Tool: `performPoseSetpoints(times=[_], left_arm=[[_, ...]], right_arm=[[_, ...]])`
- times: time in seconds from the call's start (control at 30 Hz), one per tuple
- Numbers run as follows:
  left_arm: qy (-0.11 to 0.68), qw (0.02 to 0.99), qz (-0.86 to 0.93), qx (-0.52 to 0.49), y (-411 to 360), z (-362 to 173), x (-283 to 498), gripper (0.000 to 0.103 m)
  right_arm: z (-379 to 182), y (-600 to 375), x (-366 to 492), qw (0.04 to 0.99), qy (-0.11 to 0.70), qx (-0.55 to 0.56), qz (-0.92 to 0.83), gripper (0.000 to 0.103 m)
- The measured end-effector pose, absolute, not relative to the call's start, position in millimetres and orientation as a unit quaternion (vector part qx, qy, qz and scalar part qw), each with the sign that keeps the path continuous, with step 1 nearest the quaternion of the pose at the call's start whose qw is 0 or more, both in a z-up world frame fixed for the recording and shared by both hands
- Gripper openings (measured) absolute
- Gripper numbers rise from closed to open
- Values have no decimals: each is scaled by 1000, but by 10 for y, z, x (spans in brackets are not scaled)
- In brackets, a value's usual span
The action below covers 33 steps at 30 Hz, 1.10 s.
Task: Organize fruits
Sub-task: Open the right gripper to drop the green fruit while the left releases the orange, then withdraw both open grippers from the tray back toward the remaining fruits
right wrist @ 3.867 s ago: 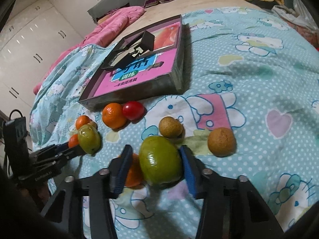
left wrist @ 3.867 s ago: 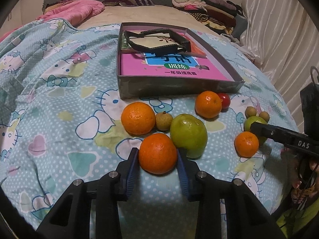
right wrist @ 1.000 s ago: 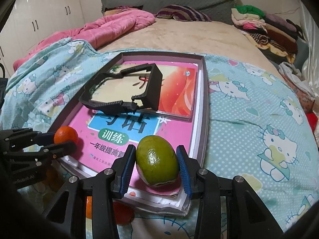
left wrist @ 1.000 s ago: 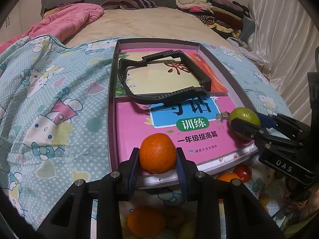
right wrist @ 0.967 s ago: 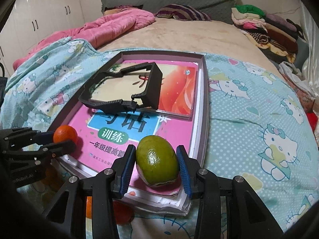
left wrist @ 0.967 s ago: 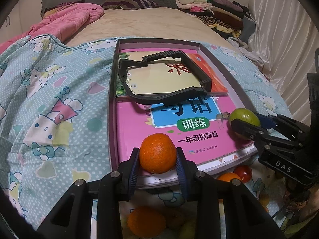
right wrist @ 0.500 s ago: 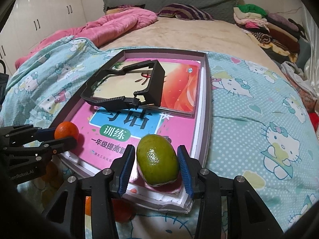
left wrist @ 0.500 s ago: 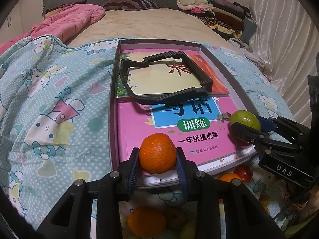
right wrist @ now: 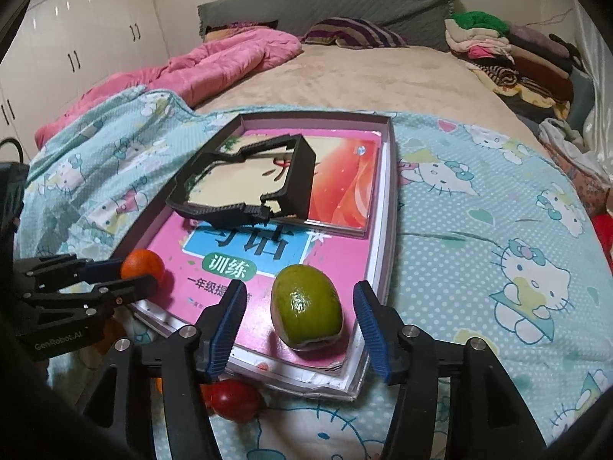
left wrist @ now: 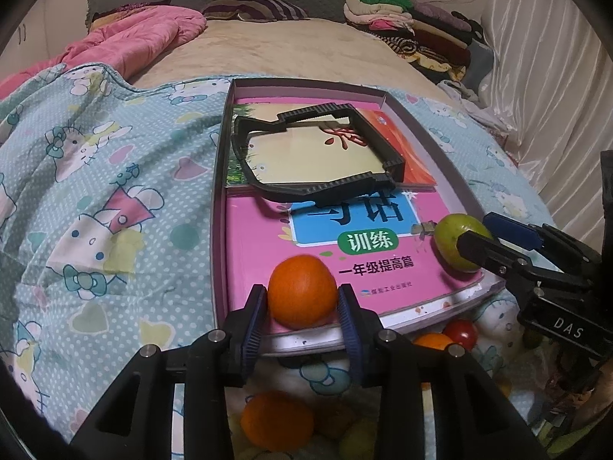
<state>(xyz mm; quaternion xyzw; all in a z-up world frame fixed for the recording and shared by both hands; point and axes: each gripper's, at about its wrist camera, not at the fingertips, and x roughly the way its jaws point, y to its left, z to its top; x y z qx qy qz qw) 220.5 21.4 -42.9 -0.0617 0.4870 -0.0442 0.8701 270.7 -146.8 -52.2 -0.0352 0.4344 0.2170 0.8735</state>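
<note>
Placement of two fruits on the pink book inside the box. The right gripper has just been opening; its jaws now stand apart on either side of the green fruit, which rests free on the book's near right corner, directly between and ahead of the pads, long axis roughly upright. The left gripper is clamped on an orange at the book's near edge; release is the likely next step there. Count in the left view: three oranges (one held, two on the quilt below), one green fruit on the book, one red fruit, plus some blurred small fruits at bottom. One black frame lies on the upper book.
</note>
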Motion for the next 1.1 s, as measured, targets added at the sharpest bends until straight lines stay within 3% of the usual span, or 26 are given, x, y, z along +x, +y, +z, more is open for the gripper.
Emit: performPoseSetpoints(times=[0.17,0.63,0.9,1.1], left_arm=[[483,872,-45,-65,205,-396,2156,44],[452,887,-39,-82,261,-174,2039,80],[433,896,-49,-89,278,29,1889,88],[419,903,-45,-88,305,157,1751,90]], right_arm=[[-451,-1520,2682,878,427,-28,214,65],[-332,-1651,2635,890,411,-16,197,75],[-178,-1796,2570,903,386,-2,187,78],[-63,-1902,2459,908,374,13,187,79]])
